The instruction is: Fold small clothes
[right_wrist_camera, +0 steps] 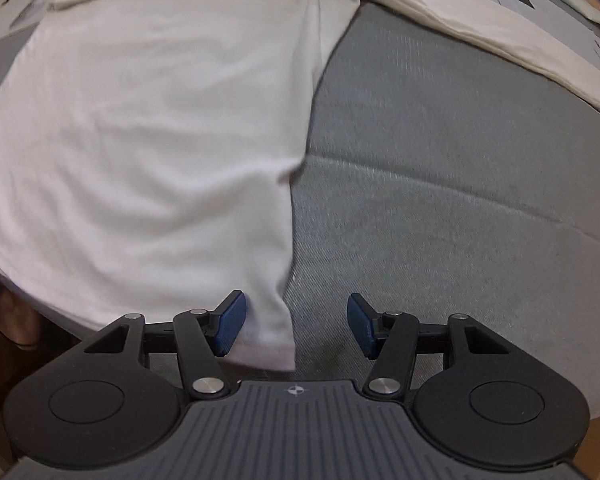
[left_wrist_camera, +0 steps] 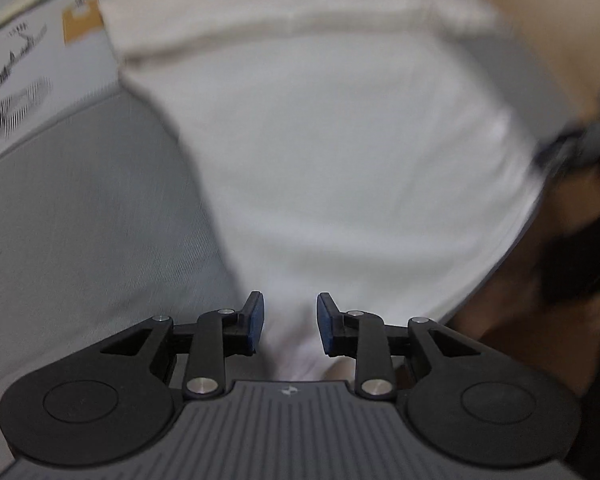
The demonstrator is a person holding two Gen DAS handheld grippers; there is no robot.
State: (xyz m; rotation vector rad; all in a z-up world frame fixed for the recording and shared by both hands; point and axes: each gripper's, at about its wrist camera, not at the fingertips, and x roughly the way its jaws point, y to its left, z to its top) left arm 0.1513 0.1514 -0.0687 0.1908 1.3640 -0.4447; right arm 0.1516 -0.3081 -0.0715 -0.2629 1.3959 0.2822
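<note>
White cotton garment [right_wrist_camera: 148, 128] lies flat on grey woven fabric surface [right_wrist_camera: 440, 184]. Left gripper [left_wrist_camera: 290, 322]: fingers apart, the garment's near hem between them, ungripped. Right gripper [right_wrist_camera: 296, 326]: fingers spread wide, straddling the garment's near right corner.

One white garment [right_wrist_camera: 148, 128], one cream cloth [right_wrist_camera: 480, 36], two tools [left_wrist_camera: 290, 326] [right_wrist_camera: 296, 330] — nothing else countable.

White garment [right_wrist_camera: 140, 120] on grey cushion [right_wrist_camera: 440, 180]
</note>
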